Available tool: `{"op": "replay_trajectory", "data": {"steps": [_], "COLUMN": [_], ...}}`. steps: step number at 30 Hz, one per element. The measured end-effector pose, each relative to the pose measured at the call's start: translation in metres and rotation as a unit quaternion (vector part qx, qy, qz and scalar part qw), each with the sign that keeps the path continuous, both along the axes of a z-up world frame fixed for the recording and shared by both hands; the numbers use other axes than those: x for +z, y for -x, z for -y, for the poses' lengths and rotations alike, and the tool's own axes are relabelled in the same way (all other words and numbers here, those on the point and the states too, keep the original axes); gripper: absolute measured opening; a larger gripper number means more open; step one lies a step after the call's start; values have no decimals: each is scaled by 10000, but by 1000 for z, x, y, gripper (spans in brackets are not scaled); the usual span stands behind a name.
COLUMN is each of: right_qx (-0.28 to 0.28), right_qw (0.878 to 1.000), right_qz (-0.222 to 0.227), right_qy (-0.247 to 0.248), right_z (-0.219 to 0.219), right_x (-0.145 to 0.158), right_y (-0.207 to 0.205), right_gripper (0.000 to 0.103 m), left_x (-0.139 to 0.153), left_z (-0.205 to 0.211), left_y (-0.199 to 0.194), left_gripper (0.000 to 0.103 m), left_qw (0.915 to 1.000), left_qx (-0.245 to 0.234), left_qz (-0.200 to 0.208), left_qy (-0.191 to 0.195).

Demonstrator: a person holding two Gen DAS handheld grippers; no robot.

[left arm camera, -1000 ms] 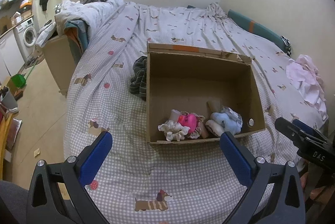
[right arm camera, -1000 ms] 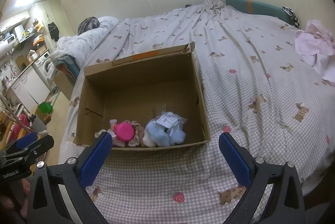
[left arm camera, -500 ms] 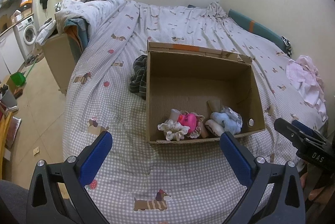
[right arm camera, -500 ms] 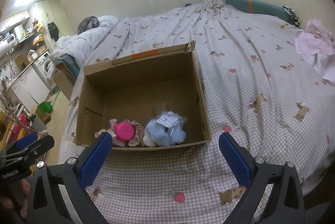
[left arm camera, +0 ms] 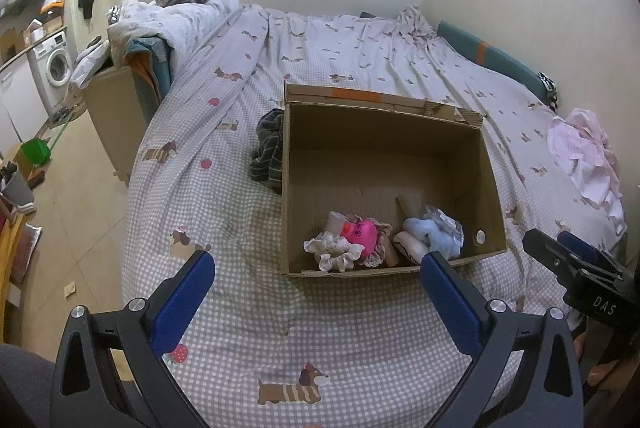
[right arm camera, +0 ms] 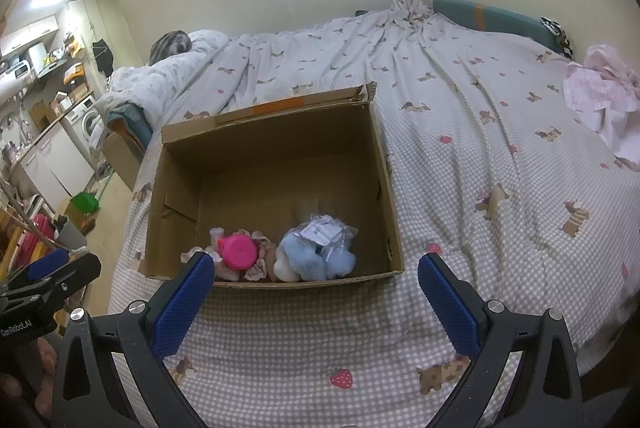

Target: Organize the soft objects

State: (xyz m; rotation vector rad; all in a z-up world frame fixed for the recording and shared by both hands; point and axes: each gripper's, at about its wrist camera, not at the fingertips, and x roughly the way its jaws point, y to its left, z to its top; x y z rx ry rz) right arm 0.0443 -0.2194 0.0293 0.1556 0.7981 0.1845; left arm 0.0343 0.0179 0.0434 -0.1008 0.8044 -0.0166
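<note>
An open cardboard box [left arm camera: 384,115] [right arm camera: 272,115] stands on the bed. Inside, against its near wall, lie a pink heart plush [left arm camera: 360,232] [right arm camera: 239,252], a frilly cream cloth [left arm camera: 334,251] and a light blue plush in clear wrap [left arm camera: 434,232] [right arm camera: 316,254]. A dark striped garment [left arm camera: 267,147] lies on the bed against the box's left side. A pink cloth [left arm camera: 584,155] [right arm camera: 604,87] lies at the far right. My left gripper [left arm camera: 316,292] and right gripper [right arm camera: 312,288] are both open and empty, held above the bed in front of the box.
The bed has a checked dog-print cover [left arm camera: 248,308]. A crumpled duvet [left arm camera: 168,23] is piled at the far left corner over a wooden unit [left arm camera: 116,107]. Bare floor, a washing machine [left arm camera: 54,67] and a green dustpan [left arm camera: 36,151] are to the left.
</note>
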Motion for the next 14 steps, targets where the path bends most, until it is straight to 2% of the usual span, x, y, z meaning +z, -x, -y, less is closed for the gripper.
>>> {"op": "replay_trajectory", "data": {"steps": [14], "right_qx": [-1], "right_qw": [10000], "right_qz": [-2], "right_qy": [10], "right_z": [0], "right_x": [0], "right_y": [1], "right_gripper": [103], "left_x": [2], "left_z": [-4], "left_y": [0], "left_gripper": [102], "left_qw": [10000], "left_qx": [4], "left_qz": [14], "left_qy": [63]}}
